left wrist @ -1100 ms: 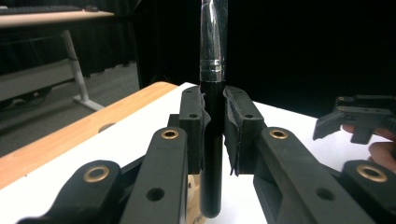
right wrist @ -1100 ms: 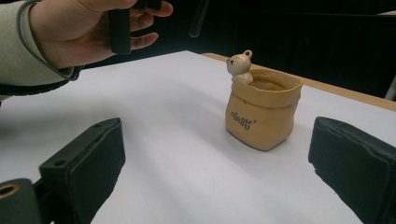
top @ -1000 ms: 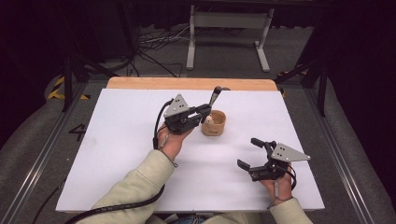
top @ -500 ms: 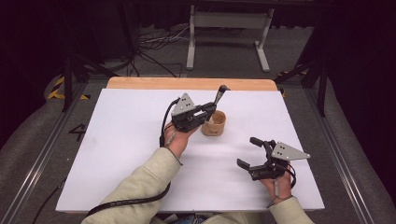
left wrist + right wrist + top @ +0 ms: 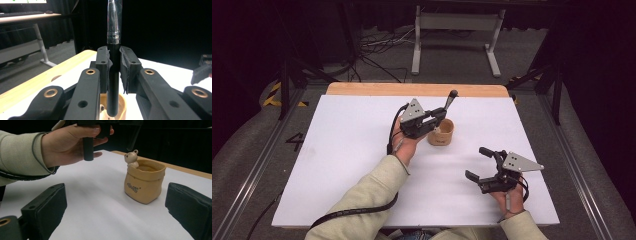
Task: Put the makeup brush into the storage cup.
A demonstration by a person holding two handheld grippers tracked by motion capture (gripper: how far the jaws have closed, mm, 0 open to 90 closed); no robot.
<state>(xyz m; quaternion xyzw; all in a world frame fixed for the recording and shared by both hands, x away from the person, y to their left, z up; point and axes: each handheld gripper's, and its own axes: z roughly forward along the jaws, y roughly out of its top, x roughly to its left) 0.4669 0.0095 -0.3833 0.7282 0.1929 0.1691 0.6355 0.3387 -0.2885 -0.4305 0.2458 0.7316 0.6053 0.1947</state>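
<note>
A tan sack-shaped pot (image 5: 441, 132) with a small bear figure (image 5: 131, 157) on its rim stands in the middle of the white table (image 5: 337, 150). My left gripper (image 5: 439, 116) hovers over it, shut on a black-handled brush (image 5: 450, 101) with a silver ferrule (image 5: 113, 37). The brush stands upright, and its lower handle end (image 5: 112, 110) hangs over the pot's mouth (image 5: 122, 105). My right gripper (image 5: 476, 164) rests low at the front right, open and holding nothing, and faces the pot (image 5: 143, 183).
A wooden strip (image 5: 412, 90) runs along the table's far edge. Behind it, a white stand (image 5: 457, 25) and cables lie on the floor. A black cable (image 5: 347, 212) trails from the left sleeve over the front edge.
The left gripper has shifted slightly right and away with the brush, closer over the pot. The right gripper has barely moved.
</note>
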